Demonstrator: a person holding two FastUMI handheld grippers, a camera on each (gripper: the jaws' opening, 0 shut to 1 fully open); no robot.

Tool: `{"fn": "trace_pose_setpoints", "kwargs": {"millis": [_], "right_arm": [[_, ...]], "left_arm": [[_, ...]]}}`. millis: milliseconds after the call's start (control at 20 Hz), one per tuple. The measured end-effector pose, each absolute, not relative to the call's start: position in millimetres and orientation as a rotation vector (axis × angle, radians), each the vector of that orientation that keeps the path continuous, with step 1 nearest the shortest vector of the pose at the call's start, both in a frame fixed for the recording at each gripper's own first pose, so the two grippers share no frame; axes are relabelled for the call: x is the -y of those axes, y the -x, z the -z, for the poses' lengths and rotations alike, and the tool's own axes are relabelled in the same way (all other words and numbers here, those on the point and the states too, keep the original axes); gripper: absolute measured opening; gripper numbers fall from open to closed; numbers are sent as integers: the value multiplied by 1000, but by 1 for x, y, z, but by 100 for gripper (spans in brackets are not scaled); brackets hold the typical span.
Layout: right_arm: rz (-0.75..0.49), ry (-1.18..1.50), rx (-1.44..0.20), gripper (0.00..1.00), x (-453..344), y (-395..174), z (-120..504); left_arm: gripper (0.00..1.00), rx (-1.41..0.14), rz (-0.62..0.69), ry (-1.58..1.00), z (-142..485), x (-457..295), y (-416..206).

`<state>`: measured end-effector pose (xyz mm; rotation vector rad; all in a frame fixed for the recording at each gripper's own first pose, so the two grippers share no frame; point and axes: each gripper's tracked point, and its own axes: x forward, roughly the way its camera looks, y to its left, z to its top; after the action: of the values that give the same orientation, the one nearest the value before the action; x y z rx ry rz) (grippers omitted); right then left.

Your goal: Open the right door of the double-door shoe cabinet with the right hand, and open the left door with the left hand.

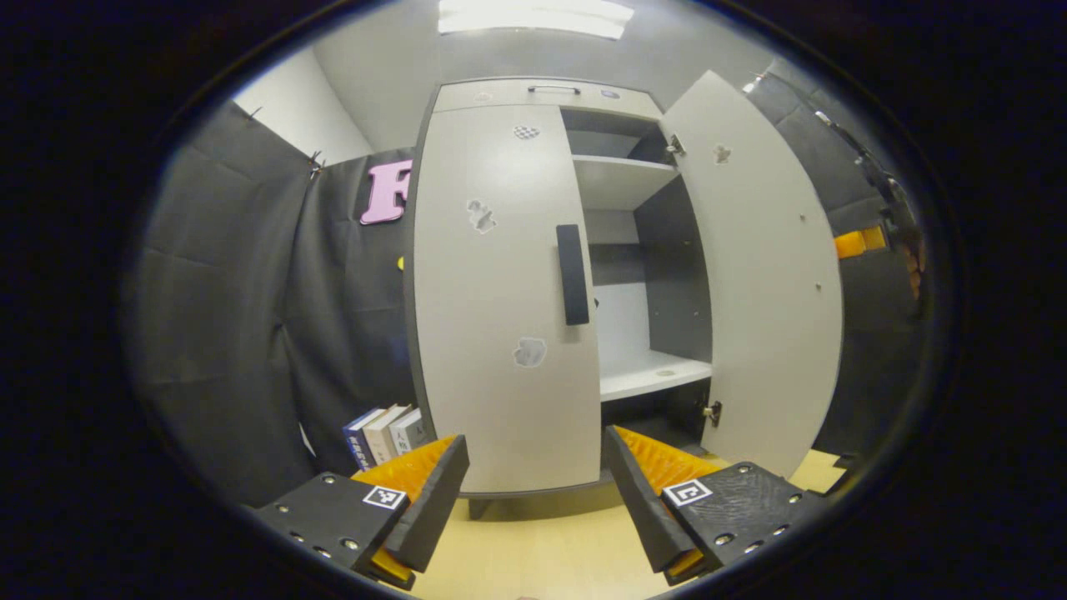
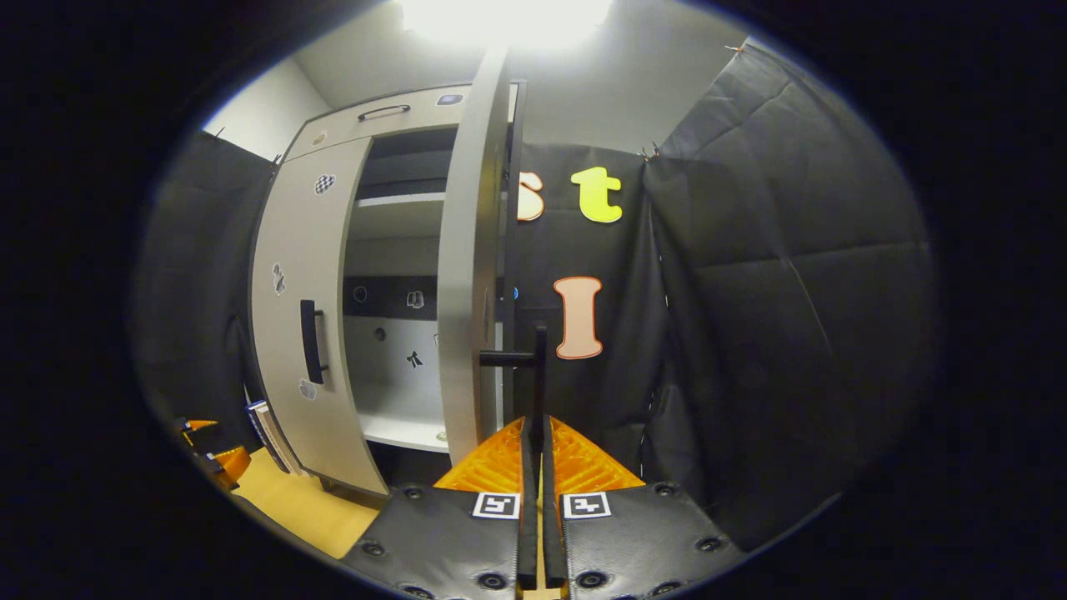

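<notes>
In the left gripper view, the left gripper (image 1: 533, 467) has its two fingers spread wide apart, nothing between them. Straight ahead of it stands the shoe cabinet (image 1: 550, 92), and the left door (image 1: 500, 292) is closed, flat across the front, just beyond the fingertips. Its dark handle (image 1: 573, 274) sits upright near the door's inner edge, above and a touch to the right of the gap between the fingers. To the right, the right door (image 1: 758, 275) stands swung out wide, shelves (image 1: 621, 179) showing behind it. Down by the left finger, a few books (image 1: 385, 433) lean beside the cabinet's foot.

Over to the right gripper view: the right gripper (image 2: 534, 433) has its fingers drawn together, pinching the right door's handle (image 2: 533, 367), a dark bar rising straight up from the fingertips. The right door (image 2: 468, 275) shows edge-on just left of that. Farther left, the left door (image 2: 304, 300) is closed, and the left gripper (image 2: 212, 454) shows low at the far left.
</notes>
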<state>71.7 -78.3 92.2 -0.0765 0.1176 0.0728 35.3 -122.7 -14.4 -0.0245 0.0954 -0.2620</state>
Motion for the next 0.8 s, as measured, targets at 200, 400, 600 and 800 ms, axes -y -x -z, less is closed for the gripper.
{"fn": "trace_pose_setpoints", "kwargs": {"millis": [200,400,600,800], "right_arm": [[-83,90,-112,7,83,-43,-93],[-95,98,-132,68,95,-13,-82],[-14,120,-171,96,124,5,-65],[43,135,-205,98,146,19,-50]], "left_arm": [[97,-82,275,105,-11,131,-61],[96,-71,261,72,-33,134,-92],[95,-29,251,36,-61,140,-123],[95,36,259,36,-97,156,-153]]}}
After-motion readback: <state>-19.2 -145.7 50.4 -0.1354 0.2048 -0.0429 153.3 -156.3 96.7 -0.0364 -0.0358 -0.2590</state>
